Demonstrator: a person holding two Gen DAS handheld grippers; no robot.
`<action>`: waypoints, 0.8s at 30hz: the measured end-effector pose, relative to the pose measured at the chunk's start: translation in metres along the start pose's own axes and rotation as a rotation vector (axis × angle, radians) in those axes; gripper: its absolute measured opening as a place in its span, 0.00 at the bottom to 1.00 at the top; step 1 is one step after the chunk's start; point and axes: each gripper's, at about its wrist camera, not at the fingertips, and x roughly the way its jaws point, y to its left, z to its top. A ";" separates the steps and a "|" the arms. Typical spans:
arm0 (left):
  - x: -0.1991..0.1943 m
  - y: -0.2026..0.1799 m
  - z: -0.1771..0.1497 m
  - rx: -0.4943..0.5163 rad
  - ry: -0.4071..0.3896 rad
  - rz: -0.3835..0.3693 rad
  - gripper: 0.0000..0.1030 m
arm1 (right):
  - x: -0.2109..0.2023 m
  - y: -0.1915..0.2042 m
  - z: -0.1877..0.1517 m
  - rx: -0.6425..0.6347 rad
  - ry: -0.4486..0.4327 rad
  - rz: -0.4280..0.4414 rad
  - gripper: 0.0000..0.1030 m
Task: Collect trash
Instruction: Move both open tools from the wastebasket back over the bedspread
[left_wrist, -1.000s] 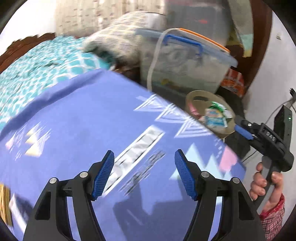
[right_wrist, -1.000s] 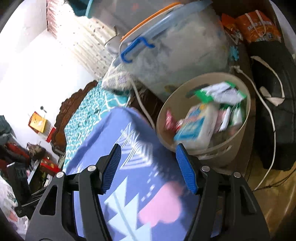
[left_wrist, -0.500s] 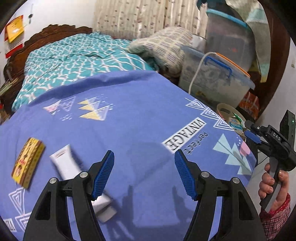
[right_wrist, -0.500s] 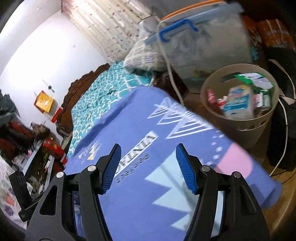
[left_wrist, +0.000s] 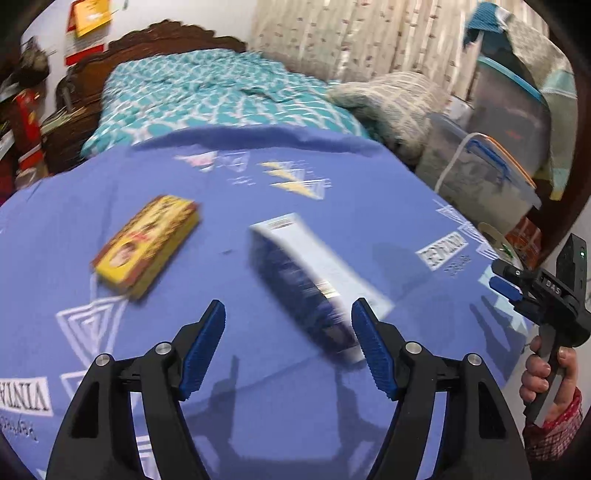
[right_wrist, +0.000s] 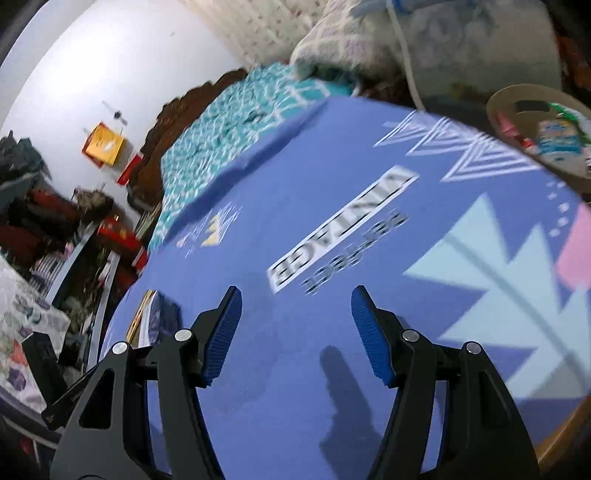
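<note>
A white and dark blue carton (left_wrist: 314, 280) lies on the purple cloth (left_wrist: 332, 177), just ahead of my open, empty left gripper (left_wrist: 288, 325) and close to its right finger. A yellow box (left_wrist: 147, 245) lies to its left. My right gripper (right_wrist: 295, 314) is open and empty above the cloth's "VINTAGE" print (right_wrist: 343, 229); it also shows at the right edge of the left wrist view (left_wrist: 502, 286). The beige trash bin (right_wrist: 506, 107), holding wrappers, stands off the cloth's edge at upper right. The boxes appear dimly at the far left of the right wrist view (right_wrist: 155, 317).
A bed with a teal patterned cover (left_wrist: 221, 96) lies behind the cloth. A folded blanket (left_wrist: 391, 103) and clear plastic storage boxes (left_wrist: 491, 173) stand at the right. Clutter fills the room's left side (right_wrist: 55, 221).
My left gripper has swung left, from the bin and storage boxes to the two boxes on the cloth, and closed in on the carton. My right gripper has turned away from the bin.
</note>
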 end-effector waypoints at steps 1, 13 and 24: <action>-0.002 0.007 -0.002 -0.010 0.000 0.008 0.65 | 0.005 0.005 -0.003 -0.008 0.014 0.007 0.62; -0.024 0.110 -0.009 -0.139 -0.021 0.124 0.66 | 0.043 0.046 -0.009 -0.059 0.128 0.063 0.62; -0.021 0.138 0.022 -0.115 -0.012 0.153 0.73 | 0.060 0.073 -0.018 -0.109 0.177 0.085 0.62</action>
